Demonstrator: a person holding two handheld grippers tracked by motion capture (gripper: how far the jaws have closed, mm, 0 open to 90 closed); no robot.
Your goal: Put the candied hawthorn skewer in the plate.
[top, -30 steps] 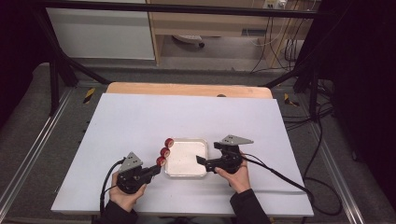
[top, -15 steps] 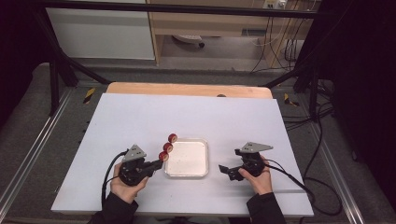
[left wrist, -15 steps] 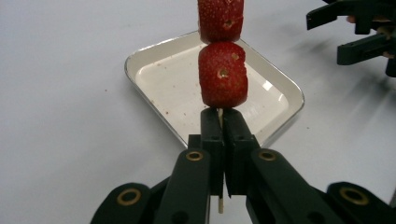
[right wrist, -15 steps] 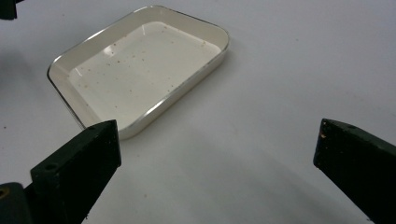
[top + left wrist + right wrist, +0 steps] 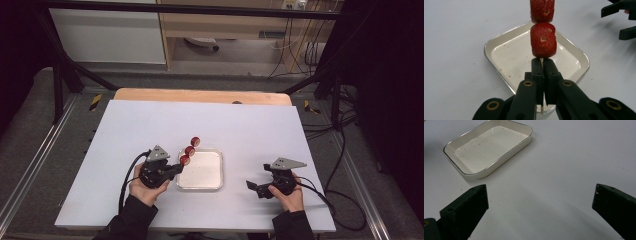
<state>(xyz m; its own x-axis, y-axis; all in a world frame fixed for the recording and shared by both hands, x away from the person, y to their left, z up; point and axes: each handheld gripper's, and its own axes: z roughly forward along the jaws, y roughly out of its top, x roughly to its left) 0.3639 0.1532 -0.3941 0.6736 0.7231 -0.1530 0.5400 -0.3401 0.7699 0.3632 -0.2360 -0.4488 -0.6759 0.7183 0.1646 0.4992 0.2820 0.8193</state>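
**Strawberry skewer held over the tray edge**

High view: the left hand-held gripper [image 5: 176,169] pinches a thin wooden skewer with three red strawberry pieces [image 5: 190,150] at the left rim of the white rectangular enamel tray [image 5: 201,186] on the pale tabletop [image 5: 250,130].

Left gripper view: the jaws are pressed together on the stick, and the berries show cut faces.

Right gripper view: the right hand-held gripper [image 5: 540,202] is spread wide and holds nothing.

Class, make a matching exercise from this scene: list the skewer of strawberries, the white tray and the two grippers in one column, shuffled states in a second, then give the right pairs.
1. thin wooden skewer of red strawberries
2. shallow white rectangular tray
3. left gripper
4. right gripper

A. jaws wide apart over bare table
B. empty but for crumbs
C. shut on the stick
D. held above the tray's edge

Pairs: 1-D, 2-B, 3-C, 4-A
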